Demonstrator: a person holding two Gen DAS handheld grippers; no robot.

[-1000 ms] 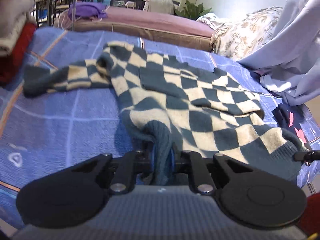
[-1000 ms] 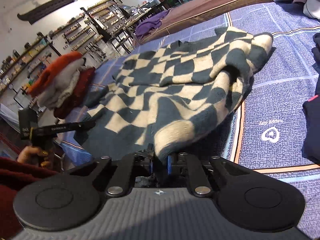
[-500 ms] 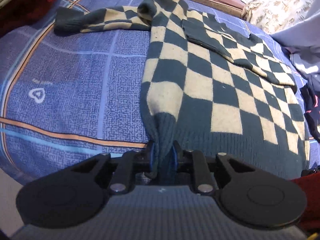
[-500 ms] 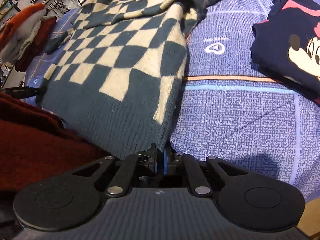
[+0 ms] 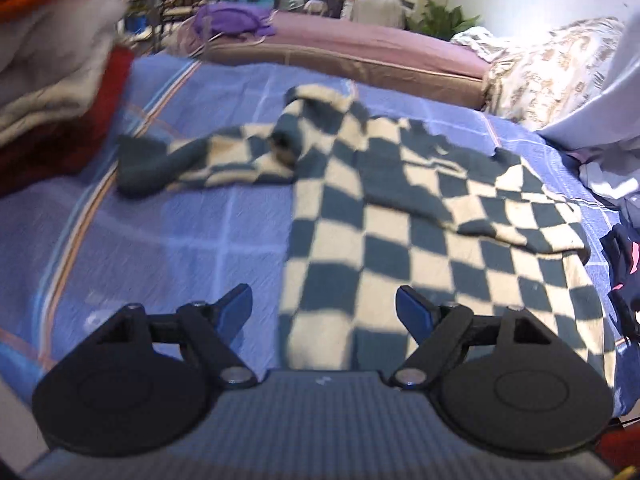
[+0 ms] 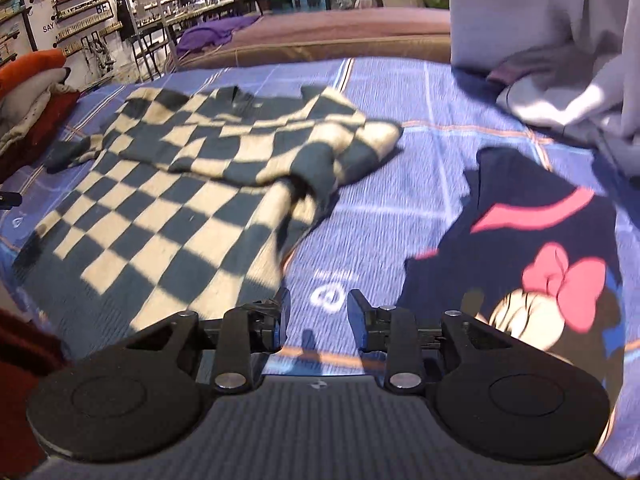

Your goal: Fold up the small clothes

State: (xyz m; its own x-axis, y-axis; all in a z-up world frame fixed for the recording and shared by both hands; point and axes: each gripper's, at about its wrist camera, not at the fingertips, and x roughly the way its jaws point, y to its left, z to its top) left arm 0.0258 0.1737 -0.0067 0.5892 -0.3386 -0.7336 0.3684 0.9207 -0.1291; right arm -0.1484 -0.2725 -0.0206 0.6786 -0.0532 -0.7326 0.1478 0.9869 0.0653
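A dark green and cream checkered sweater [image 5: 420, 240] lies spread on the blue patterned bedspread [image 5: 160, 240], one sleeve stretched to the left, the other folded across its chest. My left gripper [image 5: 324, 308] hovers over the sweater's hem at its left corner, jaws opening, nothing pressed between them. In the right wrist view the same sweater [image 6: 168, 216] lies to the left. My right gripper [image 6: 318, 312] is over bare bedspread [image 6: 384, 208] just right of the hem's right corner, jaws opening and holding nothing.
A stack of folded red, white and orange clothes [image 5: 52, 80] sits at the left. A navy cartoon-mouse garment [image 6: 532, 264] lies right of the sweater. Pale grey cloth [image 6: 560, 60] is piled at the back right. A mauve bed [image 5: 360, 44] stands beyond.
Both grippers were shut on the sweater's hem corners, pulled it flat, and have now let go with jaws apart. The sweater lies flatter than a second ago.
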